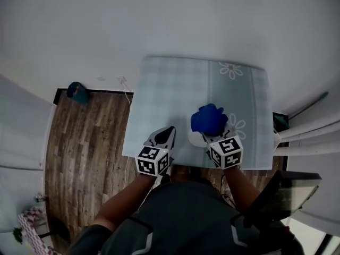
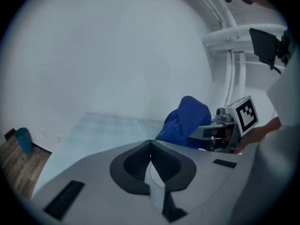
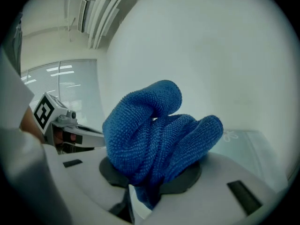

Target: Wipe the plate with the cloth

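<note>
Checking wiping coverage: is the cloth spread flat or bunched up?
Bunched up: the blue cloth stands in thick crumpled folds, pinched at its lower end by the right gripper.

Plain indoor room, home-like: small table [image 1: 175, 100] with flowered tablecloth against bare white wall [image 1: 159, 20], wood-plank floor [image 1: 85, 142], white cable [image 1: 126, 92] along wall.

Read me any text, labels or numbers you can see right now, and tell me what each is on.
No readable words, numbers or brands in any view.
Cubes on the left gripper and right gripper: black-and-white square markers only, no letters.
Table cover: flower print, no text.
Blue cloth: no label showing.
</note>
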Demonstrator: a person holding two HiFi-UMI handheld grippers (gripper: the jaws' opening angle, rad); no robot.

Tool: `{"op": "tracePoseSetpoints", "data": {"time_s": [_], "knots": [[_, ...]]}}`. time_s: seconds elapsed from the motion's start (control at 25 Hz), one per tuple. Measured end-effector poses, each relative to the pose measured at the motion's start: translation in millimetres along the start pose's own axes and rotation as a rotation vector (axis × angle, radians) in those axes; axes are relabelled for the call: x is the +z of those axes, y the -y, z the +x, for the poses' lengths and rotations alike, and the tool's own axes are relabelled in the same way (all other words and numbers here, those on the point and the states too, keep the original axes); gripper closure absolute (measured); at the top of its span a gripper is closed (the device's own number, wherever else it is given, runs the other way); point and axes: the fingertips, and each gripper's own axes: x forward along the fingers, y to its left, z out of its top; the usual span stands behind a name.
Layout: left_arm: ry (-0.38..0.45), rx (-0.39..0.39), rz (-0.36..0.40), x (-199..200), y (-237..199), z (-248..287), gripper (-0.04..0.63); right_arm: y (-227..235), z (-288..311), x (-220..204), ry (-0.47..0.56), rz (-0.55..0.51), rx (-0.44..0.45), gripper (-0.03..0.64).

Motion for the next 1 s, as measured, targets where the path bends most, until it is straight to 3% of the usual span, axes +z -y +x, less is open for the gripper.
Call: {"op": "tracePoseSetpoints", "data": {"time_s": [0.28,0.48,0.72,1.0], "knots": [[-0.124,0.079,-0.088,-62.6,-24.2,27.1,0.584,-4.5,51.1,-75.0,-0.194,-0.032,0.082,0.499],[-0.170,0.107,-0.084,-80.7,-29.7,37.3,0.586,-0.8,67.6,-108.0,-0.276,-0.044,0.097,0.499],[-0.184,0.098,-0.079,-85.5,-24.6,46.0,0.586,27.4,64.2,-123.1,-0.300,-0.004,0.049,0.499],[-0.172,0.090,-0.065,-78.8,-22.6,49.4,0.584,90.6,32.5,-125.5,-0.292,0.072,-0.112,0.499]]}}
